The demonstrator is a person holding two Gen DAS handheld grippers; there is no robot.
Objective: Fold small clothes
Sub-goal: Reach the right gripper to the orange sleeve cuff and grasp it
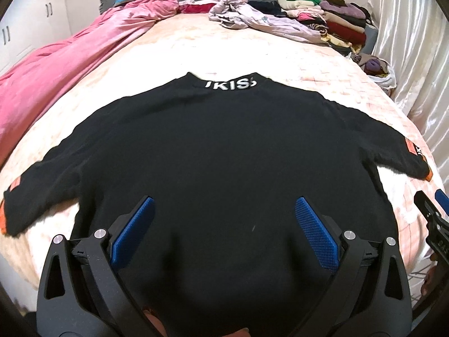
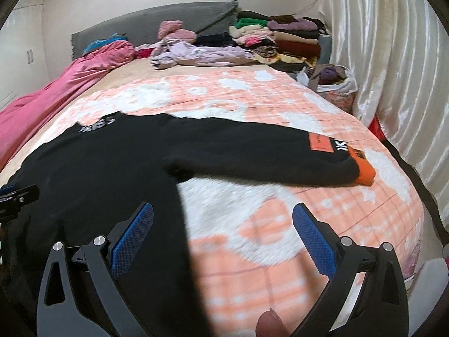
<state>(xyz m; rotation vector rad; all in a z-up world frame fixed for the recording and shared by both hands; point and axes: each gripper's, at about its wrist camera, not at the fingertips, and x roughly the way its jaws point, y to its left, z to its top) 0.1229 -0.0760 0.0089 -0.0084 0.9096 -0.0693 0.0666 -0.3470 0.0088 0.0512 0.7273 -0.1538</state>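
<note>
We see the black sweater [image 1: 224, 151] spread flat, neck away from us, on the near half of the bed [image 1: 196, 56], its hem running off the near edge. Only the left wrist view takes in the whole garment: both sleeves out to the sides, white lettering at the collar [image 1: 230, 84], and an orange cuff on the left sleeve [image 1: 2, 219]. The right wrist view shows just the right side of the body and the right sleeve [image 2: 252, 151], but there we can make out the orange patch [image 2: 320, 141] and orange cuff [image 2: 364, 171] far more clearly.

The left gripper [image 1: 224, 221] hovers over the lower body of the sweater, its blue pads wide apart and holding nothing. The right gripper [image 2: 223, 224] is likewise spread and empty, over the sweater's right side edge and the bare bedspread. Its tip barely enters the left view at the right border.

The collar lettering is blurred in the right view and partly cut in the left. The hem is hidden behind the gripper bodies.

The bedspread is peach and white. A pink quilt [image 1: 70, 56] lies along the left edge, a lilac crumpled garment [image 2: 196, 53] and stacked folded clothes [image 2: 280, 36] sit at the far edge by a grey headboard [image 2: 154, 22], and pale curtains [image 2: 393, 70] hang on the right.
</note>
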